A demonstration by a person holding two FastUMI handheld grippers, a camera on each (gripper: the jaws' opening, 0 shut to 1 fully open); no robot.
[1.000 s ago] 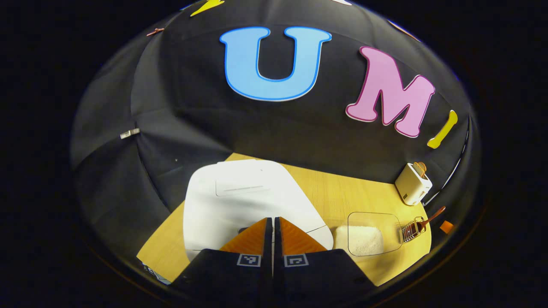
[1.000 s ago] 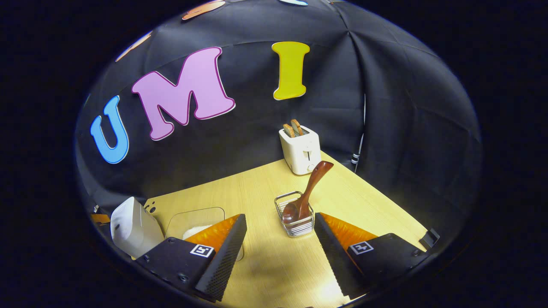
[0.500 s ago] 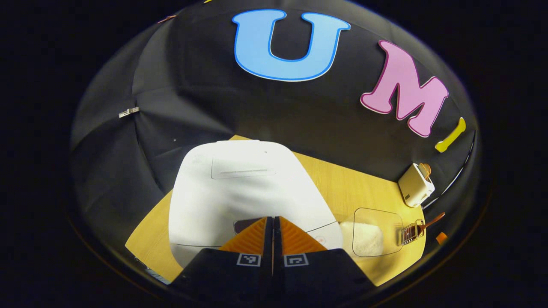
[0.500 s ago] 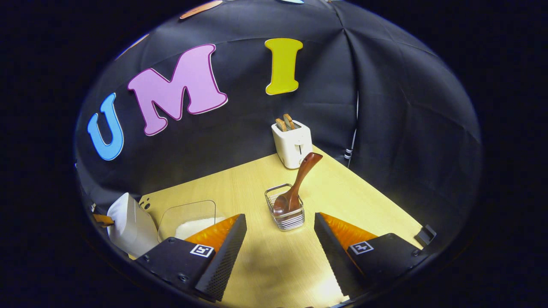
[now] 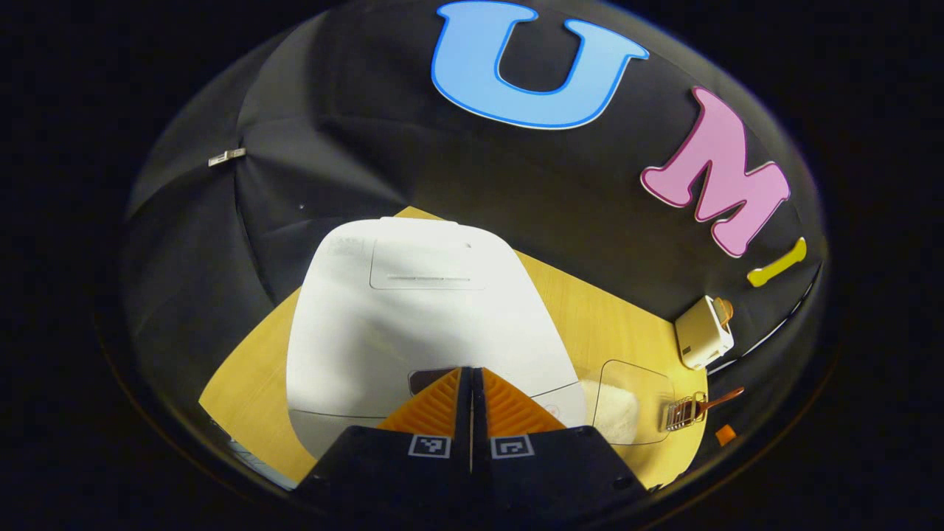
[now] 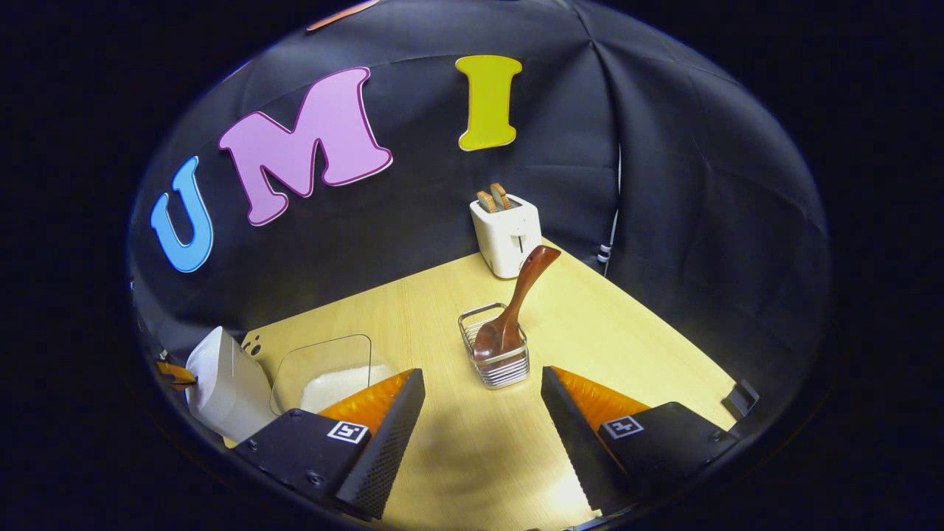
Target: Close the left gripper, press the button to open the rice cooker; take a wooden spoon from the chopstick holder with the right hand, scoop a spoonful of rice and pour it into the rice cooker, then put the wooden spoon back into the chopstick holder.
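Note:
In the left gripper view the white rice cooker (image 5: 413,310) lies close below with its lid down. My left gripper (image 5: 470,370) is shut and empty, its tips over the dark button panel (image 5: 428,377) at the cooker's front. In the right gripper view my right gripper (image 6: 483,376) stands open above the table. Just beyond it sits the wire chopstick holder (image 6: 495,363), and the wooden spoon (image 6: 516,302) leans in it. A clear box of rice (image 6: 324,369) lies to the left, beside the rice cooker (image 6: 221,391).
A white toaster (image 6: 505,232) with bread slices stands at the table's far corner by the black wall. From the left gripper view the rice box (image 5: 627,402), holder (image 5: 682,413) and toaster (image 5: 704,332) line the right side. The table's edge (image 6: 664,332) runs close on the right.
My left gripper has moved forward and down over the cooker, which looms larger, and stays shut. The right gripper shifted only slightly and stays open.

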